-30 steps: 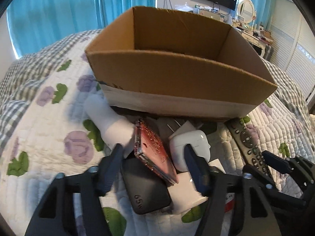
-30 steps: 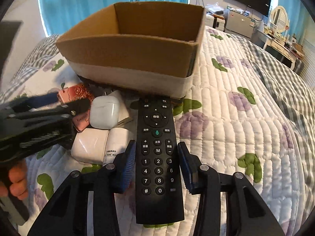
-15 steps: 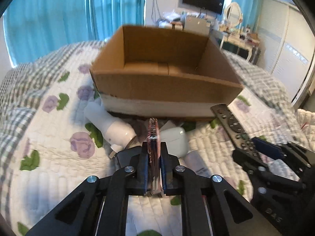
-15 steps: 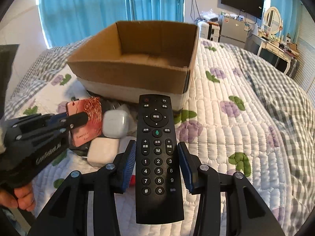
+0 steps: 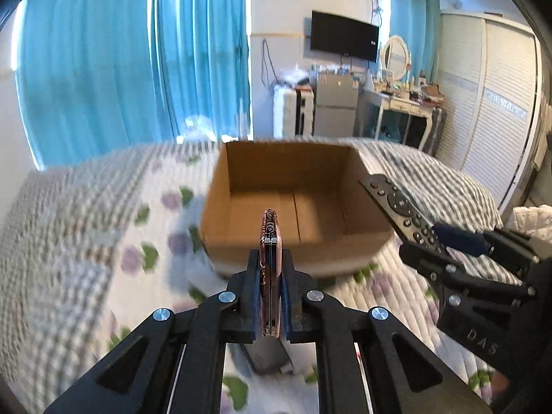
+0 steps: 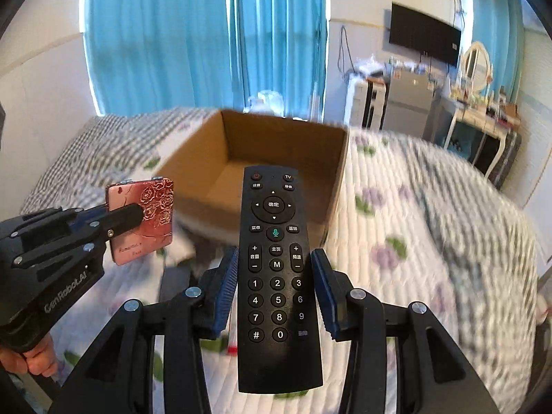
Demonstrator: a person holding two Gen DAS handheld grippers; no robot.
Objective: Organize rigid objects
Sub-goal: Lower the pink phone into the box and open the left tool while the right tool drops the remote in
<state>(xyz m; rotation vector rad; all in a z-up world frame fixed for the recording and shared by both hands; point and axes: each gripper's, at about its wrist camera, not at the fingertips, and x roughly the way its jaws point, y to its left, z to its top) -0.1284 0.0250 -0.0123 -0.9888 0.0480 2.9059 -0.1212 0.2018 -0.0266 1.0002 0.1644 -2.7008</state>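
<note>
My left gripper [image 5: 270, 296] is shut on a flat rose-gold case with embossed roses [image 5: 269, 262], held on edge in the air short of the open, empty cardboard box [image 5: 296, 203]. The case also shows in the right wrist view [image 6: 145, 217], beside the box [image 6: 276, 158]. My right gripper [image 6: 275, 288] is shut on a black TV remote [image 6: 277, 269], lifted and pointing at the box. The remote shows in the left wrist view [image 5: 400, 207] at the box's right side.
A black 65W charger [image 5: 267, 353] lies on the flower-print quilt [image 5: 103, 241] below my left gripper. The box stands mid-bed. Blue curtains [image 5: 138, 62], a TV [image 5: 345, 36], a fridge and a dresser are behind the bed.
Both grippers have risen from the bed with their objects and moved toward the box. The pile of white items has dropped out of view below them.
</note>
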